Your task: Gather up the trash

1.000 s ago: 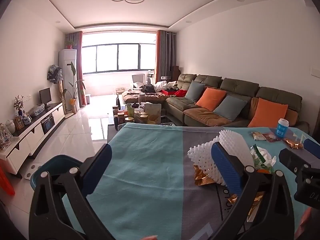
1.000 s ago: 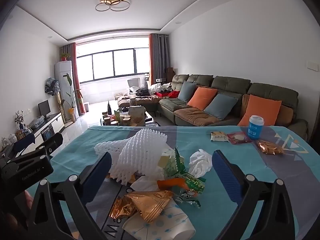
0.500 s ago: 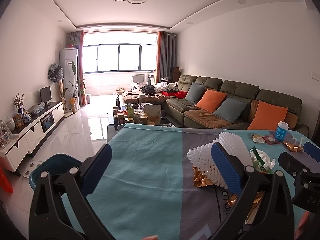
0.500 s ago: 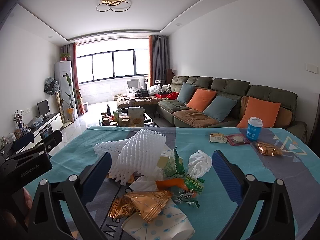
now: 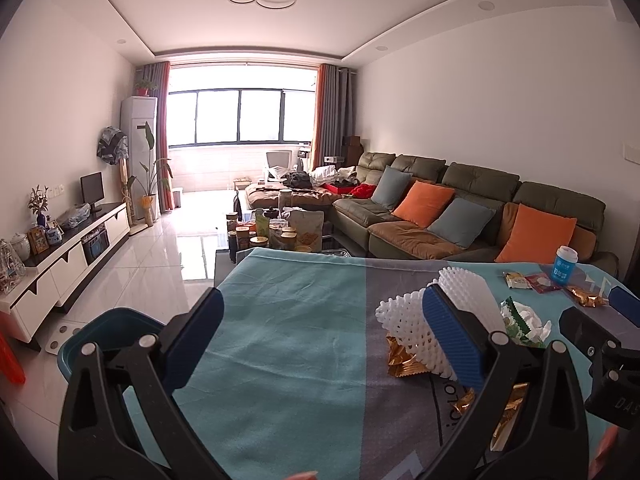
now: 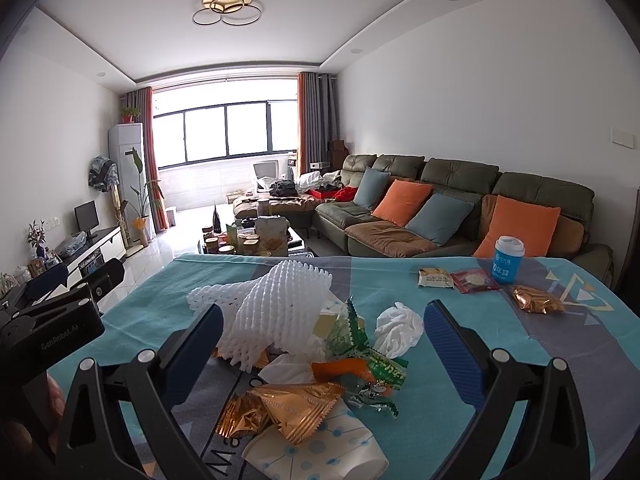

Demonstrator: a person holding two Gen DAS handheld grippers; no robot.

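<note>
Trash pile (image 6: pixel 304 344) between right claw's (image 6: pixel 320 356) fingers

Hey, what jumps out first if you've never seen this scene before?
A heap of trash on the teal tablecloth: white foam netting, gold wrappers and a crumpled tissue, right before the open right gripper. Behind, orange cushions brighten a green sofa.

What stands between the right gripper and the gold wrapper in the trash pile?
Nothing visible. The right gripper is open above the pile, and the gold wrapper lies on top, uncovered, just below the gap between the fingers. The white foam net sits farther back, not in the path.
</note>
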